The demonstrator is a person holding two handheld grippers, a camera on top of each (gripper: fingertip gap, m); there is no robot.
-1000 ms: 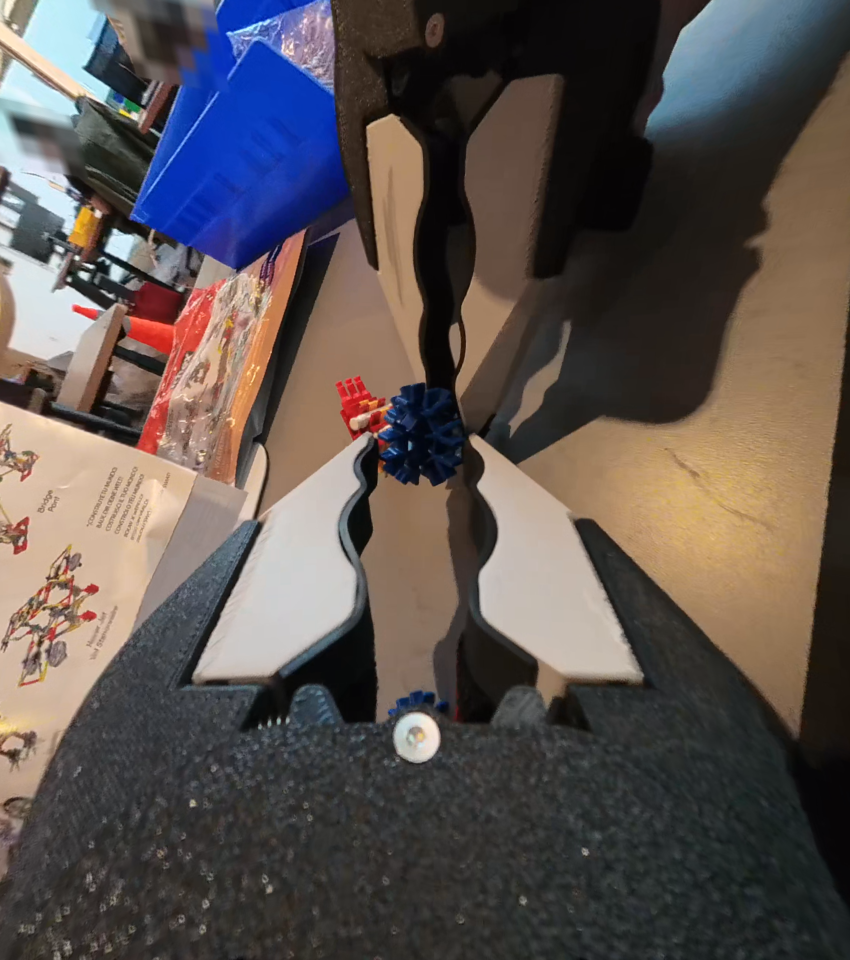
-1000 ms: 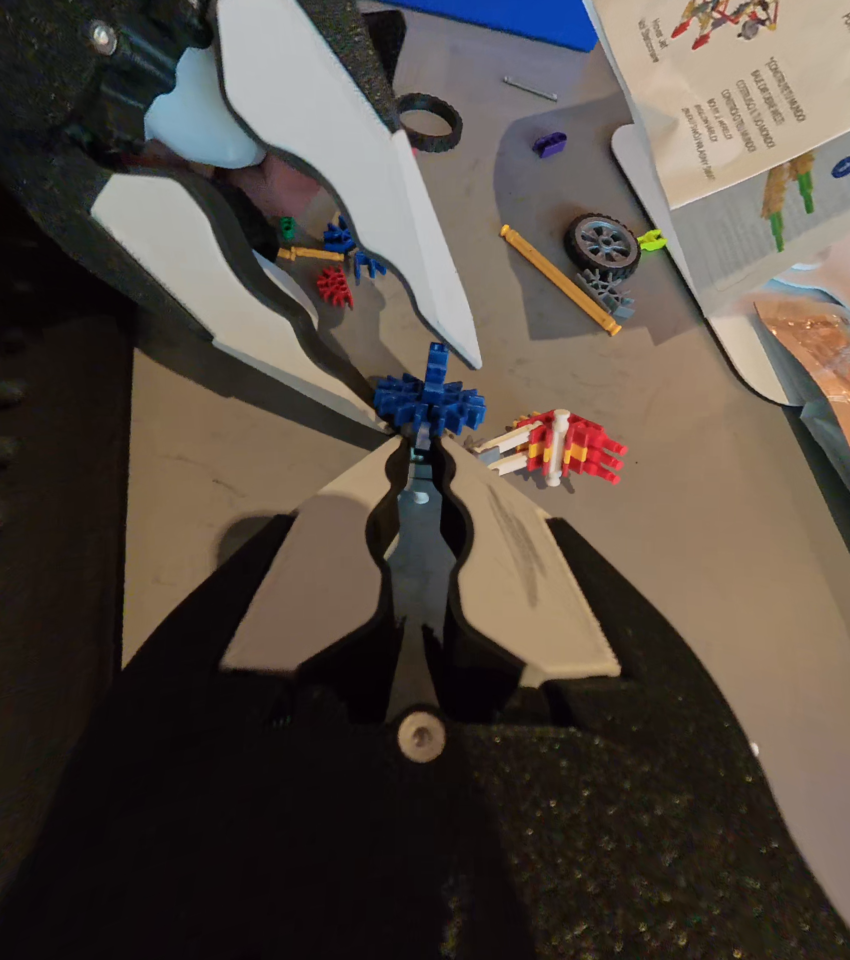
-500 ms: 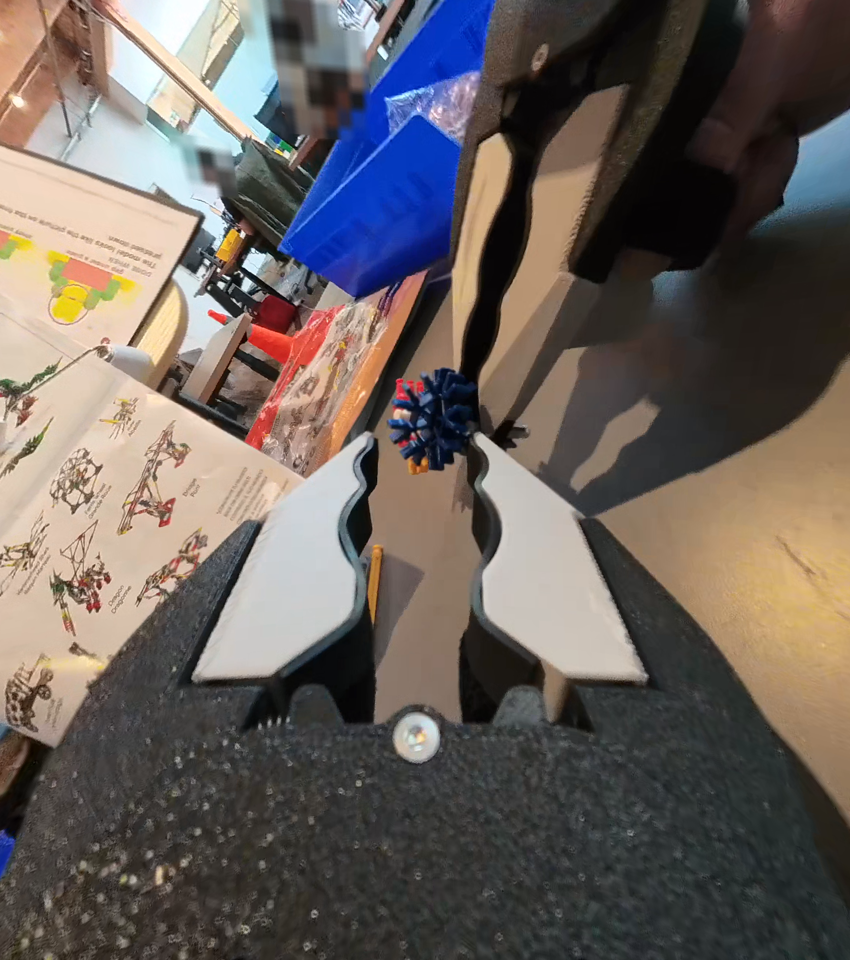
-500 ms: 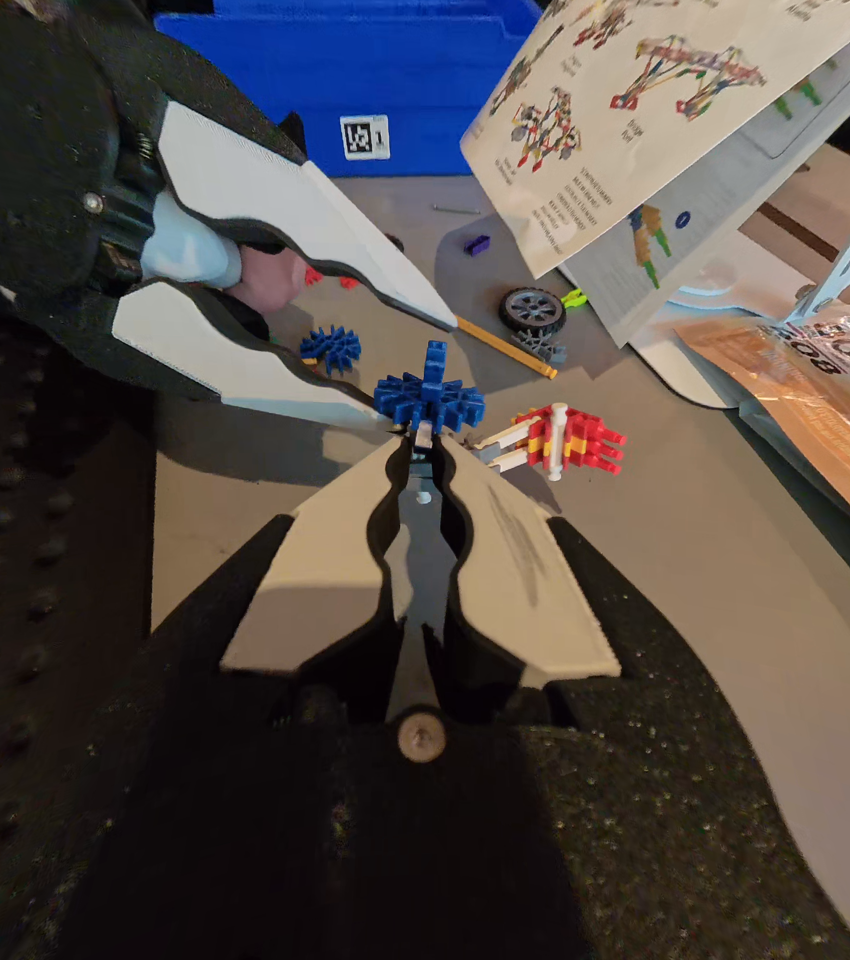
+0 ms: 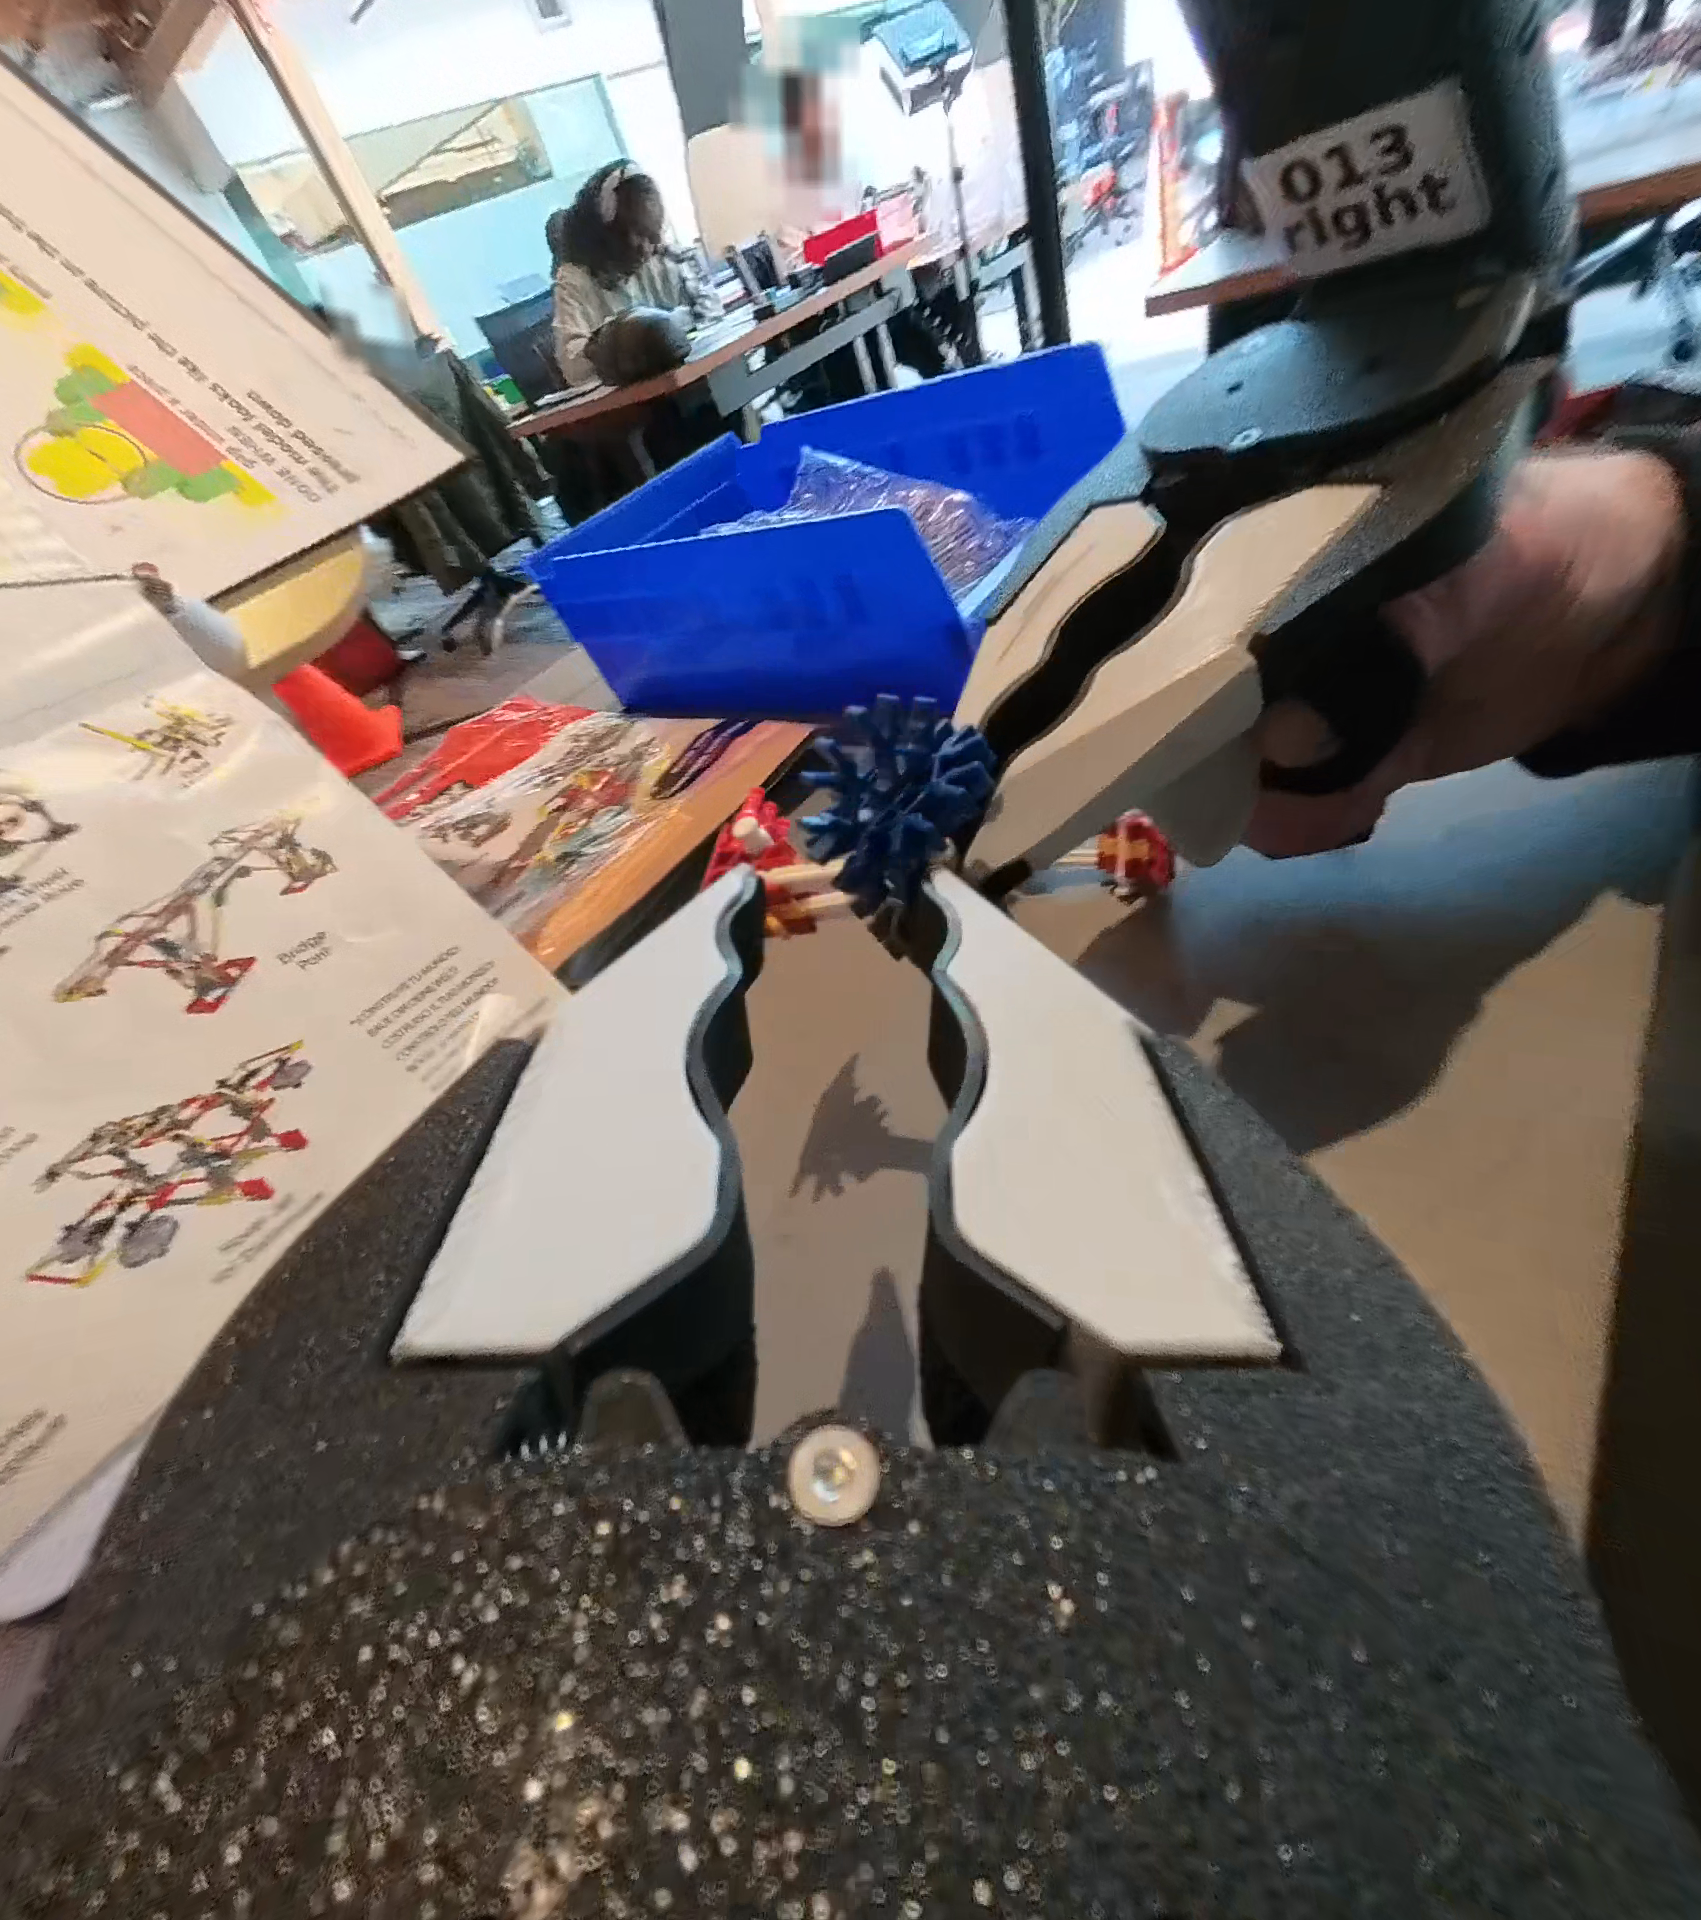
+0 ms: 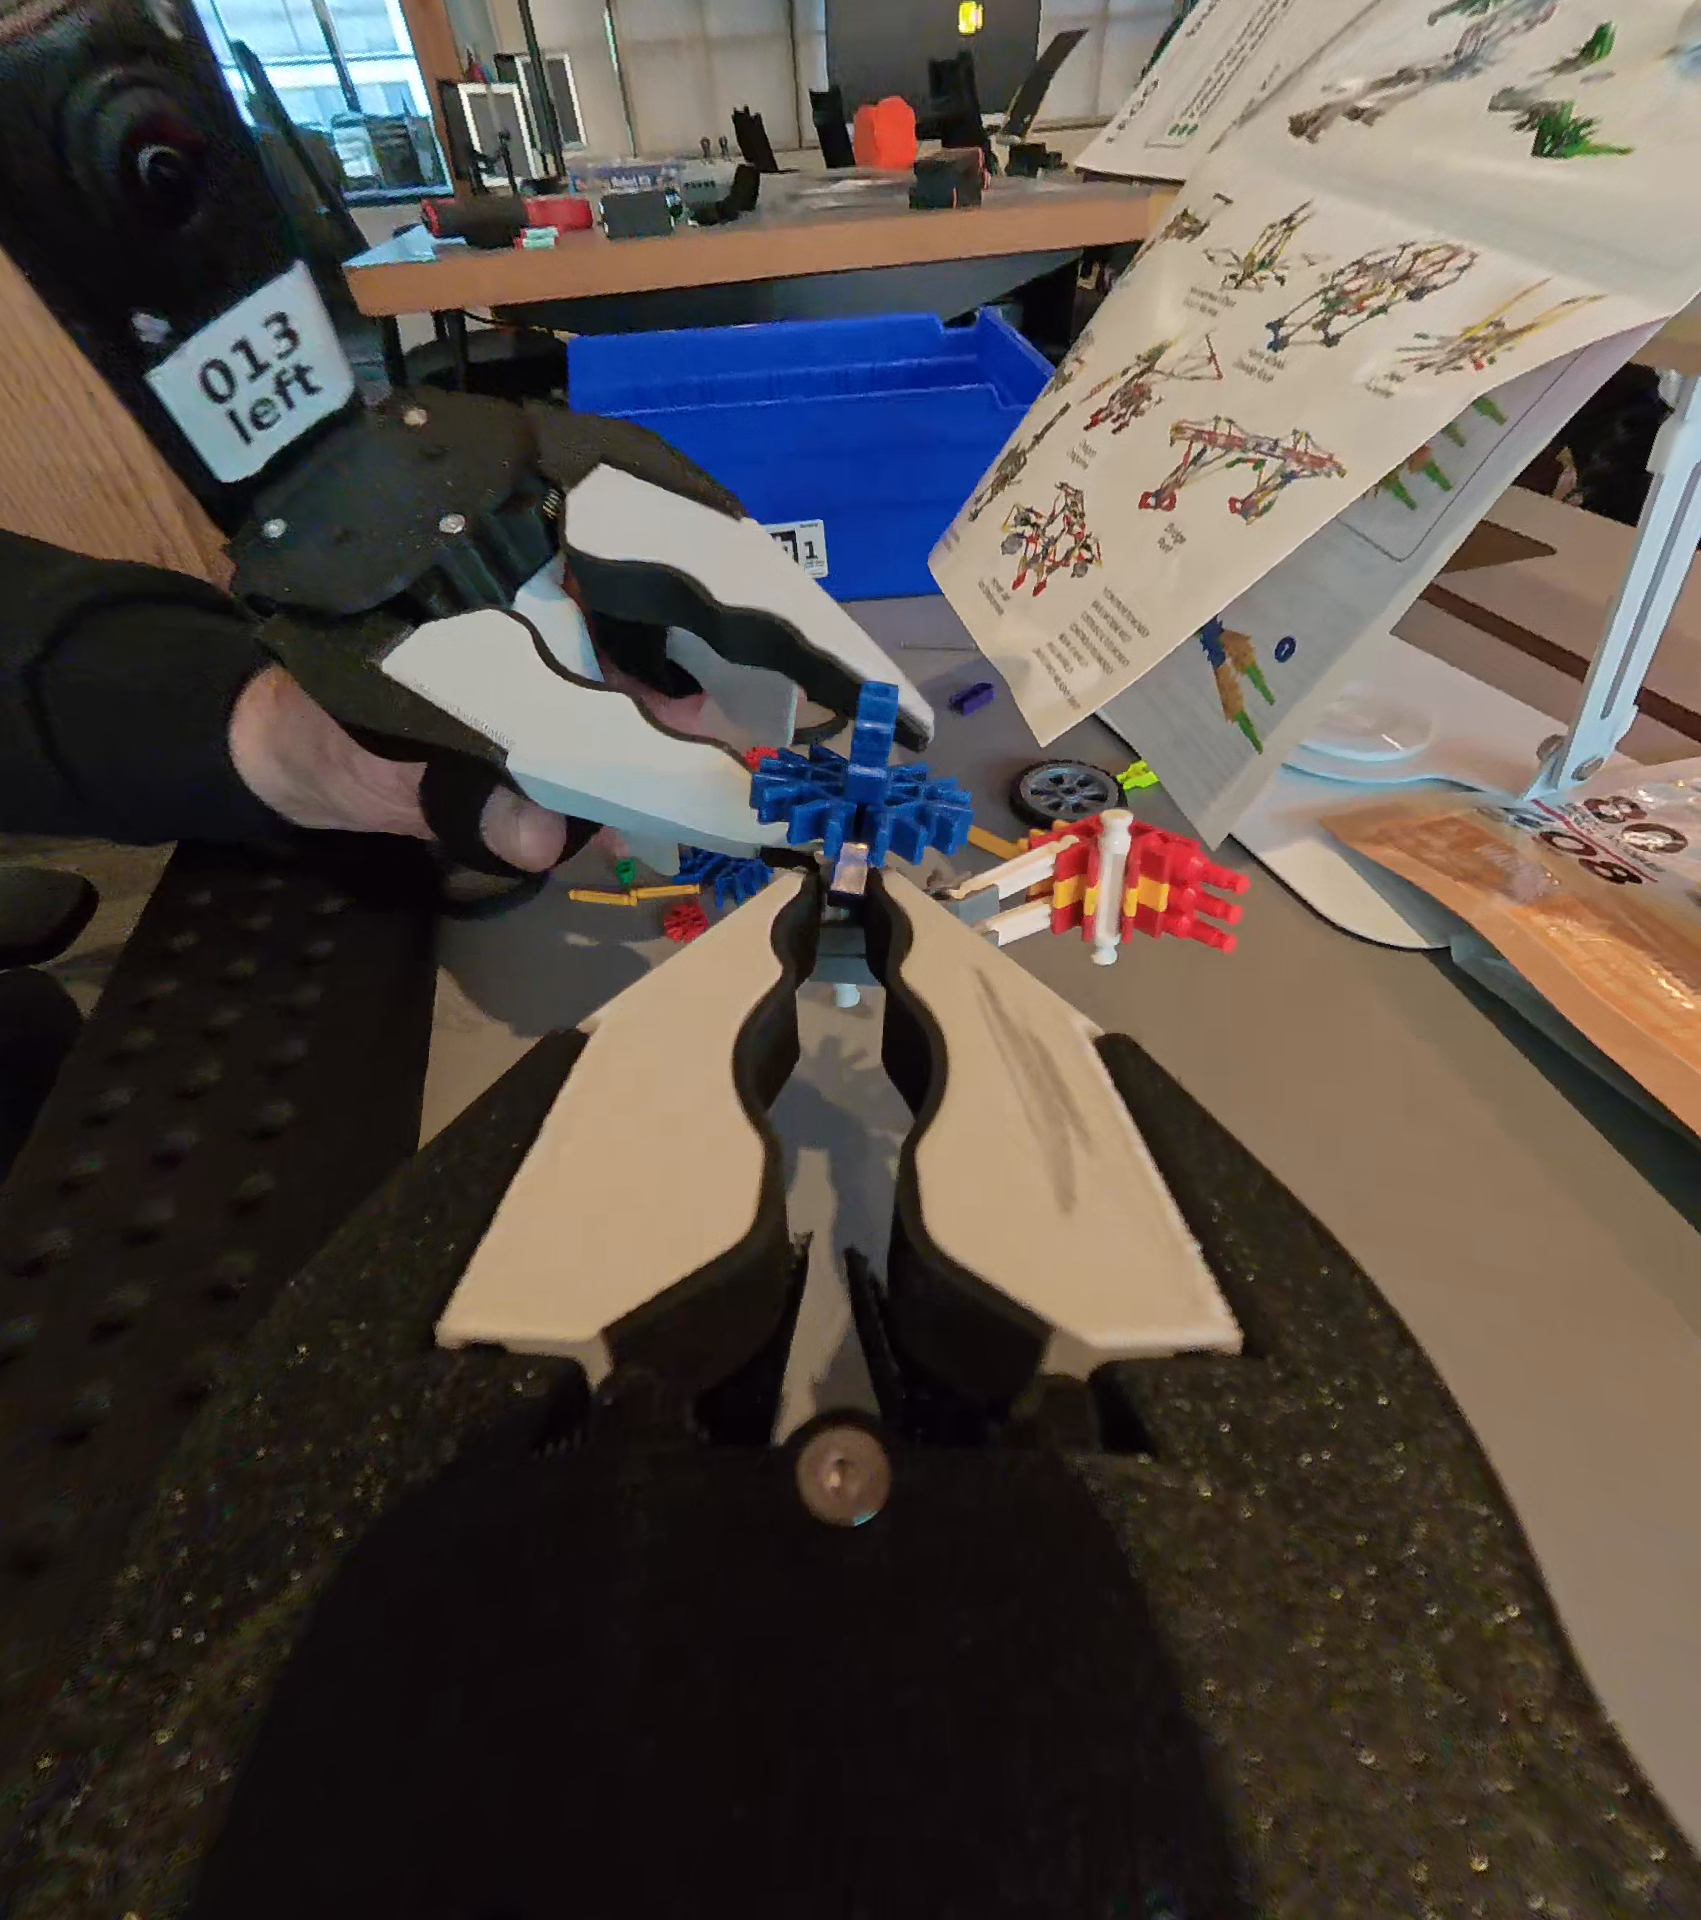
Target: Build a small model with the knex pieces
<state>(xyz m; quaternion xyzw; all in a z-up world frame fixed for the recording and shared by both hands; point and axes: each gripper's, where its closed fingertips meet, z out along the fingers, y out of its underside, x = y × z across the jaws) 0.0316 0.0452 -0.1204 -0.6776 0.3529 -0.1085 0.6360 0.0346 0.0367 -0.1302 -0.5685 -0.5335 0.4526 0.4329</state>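
The right gripper (image 6: 844,883) is clenched on a grey rod (image 6: 848,868) that carries a blue snowflake connector (image 6: 861,795), with a red, yellow and white assembly (image 6: 1121,883) branching off to one side. The whole piece is held above the grey tabletop (image 6: 1345,1195).

The left gripper (image 5: 841,899) stands released, jaws apart, its fingertips on either side of the blue snowflake connector (image 5: 893,795). One fingertip appears to touch the connector's edge, though contact is not certain from either view.

A black wheel (image 6: 1064,792) and small loose parts lie on the tabletop beyond the grippers, toward its far edge. A blue bin (image 6: 825,436) sits at the far edge. An instruction sheet (image 6: 1345,312) hangs over the right side, above a clear bag of parts (image 6: 1656,904) near the right edge.
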